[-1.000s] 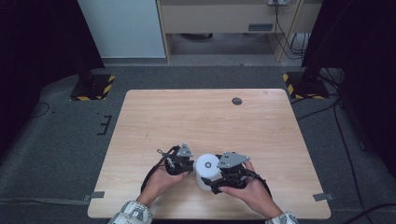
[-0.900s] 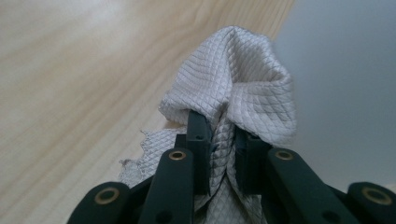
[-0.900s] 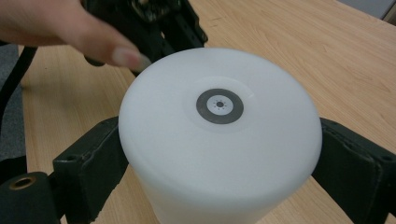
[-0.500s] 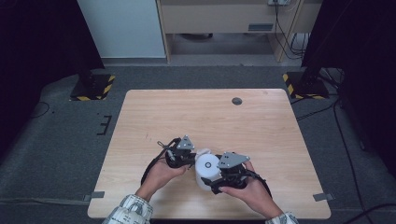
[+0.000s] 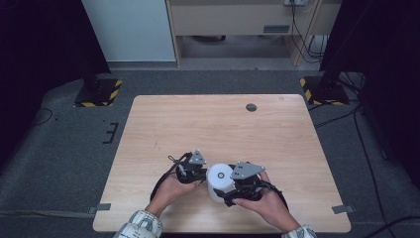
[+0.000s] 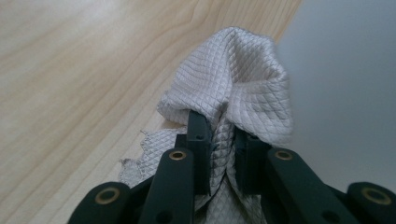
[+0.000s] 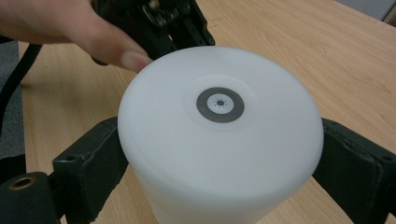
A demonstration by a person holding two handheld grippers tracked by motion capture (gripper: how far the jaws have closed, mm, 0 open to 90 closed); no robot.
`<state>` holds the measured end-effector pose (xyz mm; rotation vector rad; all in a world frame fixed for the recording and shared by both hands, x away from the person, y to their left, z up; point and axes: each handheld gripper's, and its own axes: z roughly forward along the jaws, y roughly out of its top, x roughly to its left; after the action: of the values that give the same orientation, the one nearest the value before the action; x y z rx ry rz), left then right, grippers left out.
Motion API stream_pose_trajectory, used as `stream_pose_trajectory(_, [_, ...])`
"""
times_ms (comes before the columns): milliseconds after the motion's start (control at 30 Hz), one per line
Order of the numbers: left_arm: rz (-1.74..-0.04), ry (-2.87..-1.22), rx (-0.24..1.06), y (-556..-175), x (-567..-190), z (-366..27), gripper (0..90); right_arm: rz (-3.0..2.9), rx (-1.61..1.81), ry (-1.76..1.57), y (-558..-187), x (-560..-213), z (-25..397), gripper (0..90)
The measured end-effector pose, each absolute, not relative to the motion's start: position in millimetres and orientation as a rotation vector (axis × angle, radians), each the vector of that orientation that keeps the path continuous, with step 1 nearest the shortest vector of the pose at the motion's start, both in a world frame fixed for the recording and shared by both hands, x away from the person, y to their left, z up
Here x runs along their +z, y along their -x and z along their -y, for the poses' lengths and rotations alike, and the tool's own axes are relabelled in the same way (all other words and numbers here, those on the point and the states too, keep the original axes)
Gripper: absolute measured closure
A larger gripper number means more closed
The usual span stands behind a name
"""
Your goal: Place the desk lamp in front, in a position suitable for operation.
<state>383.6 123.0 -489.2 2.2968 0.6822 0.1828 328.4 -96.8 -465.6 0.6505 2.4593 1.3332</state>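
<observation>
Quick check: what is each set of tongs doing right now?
Left tongs: closed on a white quilted cloth.
Right tongs: closed around a white cylinder, one jaw on each side.

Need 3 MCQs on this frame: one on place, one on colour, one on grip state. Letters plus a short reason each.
1. Where does the white cylinder stand on the table?
A. far edge, by the dark round spot
B. near edge, between the two grippers
C. left far corner

2. What colour is the cloth in the left gripper?
A. pale grey-white, quilted pattern
B. dark blue
C. red check

3. How does the right gripper stand?
A. wide open, away from everything
B. shut on the cloth
C. jaws on either side of the cylinder

Key: 1 B, the high view shows it near the person, with a gripper on each side. 2 A, the left gripper view shows the pale diamond weave pinched between the jaws. 3 C, the right gripper view shows a jaw against each flank.
</observation>
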Motion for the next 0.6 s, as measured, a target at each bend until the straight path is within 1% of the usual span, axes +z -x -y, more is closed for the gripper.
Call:
stream_pose_trajectory(167, [-0.635,-2.272,0.224,-378.3,-460.6,-127.1,77.7,-2.459,1.330,-0.644,-329.0,-466.1,96.3,9.2])
stream_pose_trajectory(267, [-0.623,-2.265,0.233,-377.6,-451.6,-127.8,77.7,-2.460,1.328,-0.647,-328.8,-466.4,96.1,9.1])
stream_pose_trajectory(367, [-0.626,-2.274,0.222,-379.2,-457.0,-126.5,77.7,-2.462,1.326,-0.647,-328.8,-466.5,95.8,9.1])
stream_pose_trajectory(600, [-0.649,-2.321,0.201,-382.8,-485.4,-121.7,77.7,-2.468,1.318,-0.643,-329.2,-465.9,95.7,9.1])
